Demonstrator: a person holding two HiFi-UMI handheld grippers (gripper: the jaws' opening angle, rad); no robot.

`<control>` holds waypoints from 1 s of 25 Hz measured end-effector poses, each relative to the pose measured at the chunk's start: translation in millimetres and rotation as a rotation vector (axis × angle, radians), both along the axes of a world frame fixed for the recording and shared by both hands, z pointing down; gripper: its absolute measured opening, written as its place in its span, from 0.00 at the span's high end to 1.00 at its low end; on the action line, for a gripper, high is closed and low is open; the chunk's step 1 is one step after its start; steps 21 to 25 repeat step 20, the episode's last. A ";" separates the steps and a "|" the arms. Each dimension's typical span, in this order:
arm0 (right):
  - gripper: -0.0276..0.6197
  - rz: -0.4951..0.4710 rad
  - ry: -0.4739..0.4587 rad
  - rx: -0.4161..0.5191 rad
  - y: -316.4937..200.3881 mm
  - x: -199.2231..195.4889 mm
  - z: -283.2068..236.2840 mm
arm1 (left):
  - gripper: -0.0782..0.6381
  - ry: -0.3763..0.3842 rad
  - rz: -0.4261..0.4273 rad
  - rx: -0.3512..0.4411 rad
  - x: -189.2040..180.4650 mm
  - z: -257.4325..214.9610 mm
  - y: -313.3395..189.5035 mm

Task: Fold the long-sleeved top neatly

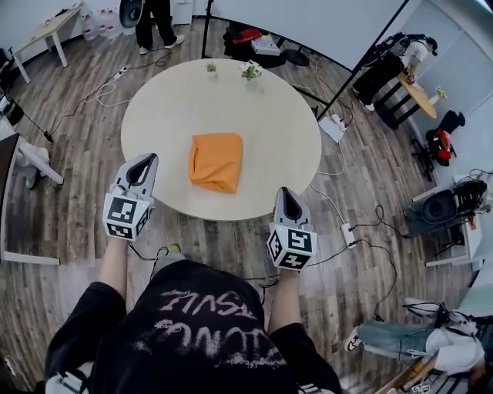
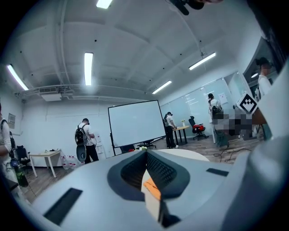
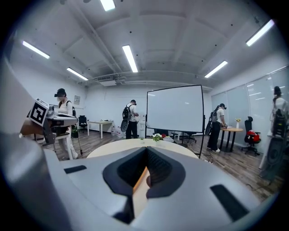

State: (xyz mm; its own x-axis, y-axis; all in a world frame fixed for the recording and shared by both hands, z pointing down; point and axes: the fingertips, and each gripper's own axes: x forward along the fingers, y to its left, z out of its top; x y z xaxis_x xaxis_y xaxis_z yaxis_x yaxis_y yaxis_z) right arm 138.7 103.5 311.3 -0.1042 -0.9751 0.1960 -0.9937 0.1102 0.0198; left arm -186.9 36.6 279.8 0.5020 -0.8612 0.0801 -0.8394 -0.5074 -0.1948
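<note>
Long-sleeved top (image 1: pixel 216 160), orange: folded into a compact rectangle and laid near the middle of the round table (image 1: pixel 269 131), well apart from both grippers. Left gripper (image 1: pixel 145 163) and right gripper (image 1: pixel 286 194) are held at the near table edge, one to either side of the top, each with its jaws pressed together and clear of the cloth. Small potted plants (image 1: pixel 251 71) are set at the far rim; beyond are noted a whiteboard (image 3: pixel 174 108), a standing person (image 1: pixel 158 23) and a power strip (image 1: pixel 347 234) on the wooden floor.
</note>
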 end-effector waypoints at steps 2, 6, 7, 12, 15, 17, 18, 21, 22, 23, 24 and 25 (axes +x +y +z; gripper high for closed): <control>0.95 0.013 -0.006 0.004 -0.2 1.8 -2.7 | 0.88 0.015 -0.008 -0.014 -3.5 -0.6 -1.2; 0.95 0.027 -0.008 0.025 -2.0 5.5 -10.6 | 0.88 0.032 -0.017 -0.016 -8.8 -4.2 -5.8; 0.95 0.032 -0.007 0.032 -4.0 6.7 -12.6 | 0.88 0.034 -0.017 -0.011 -9.2 -5.8 -8.7; 0.95 0.041 0.007 0.044 -6.6 10.2 -16.9 | 0.88 0.044 -0.019 -0.003 -10.3 -7.7 -12.6; 0.95 0.038 0.008 0.048 -9.5 10.8 -16.8 | 0.88 0.050 -0.023 0.002 -9.1 -7.5 -14.8; 0.95 0.036 0.008 0.047 -11.0 10.6 -15.7 | 0.88 0.054 -0.026 0.004 -9.0 -7.7 -16.0; 0.95 0.035 0.008 0.046 -11.6 10.4 -15.0 | 0.88 0.055 -0.027 0.005 -9.0 -7.9 -16.6; 0.95 0.034 0.009 0.044 -12.7 10.2 -13.9 | 0.88 0.057 -0.028 0.007 -8.9 -8.5 -17.9; 0.95 0.034 0.009 0.044 -12.7 10.2 -13.9 | 0.88 0.057 -0.028 0.007 -8.9 -8.5 -17.9; 0.95 0.034 0.009 0.044 -12.7 10.2 -13.9 | 0.88 0.057 -0.028 0.007 -8.9 -8.5 -17.9; 0.95 0.034 0.009 0.044 -12.7 10.2 -13.9 | 0.88 0.057 -0.028 0.007 -8.9 -8.5 -17.9; 0.95 0.034 0.009 0.044 -12.7 10.2 -13.9 | 0.88 0.057 -0.028 0.007 -8.9 -8.5 -17.9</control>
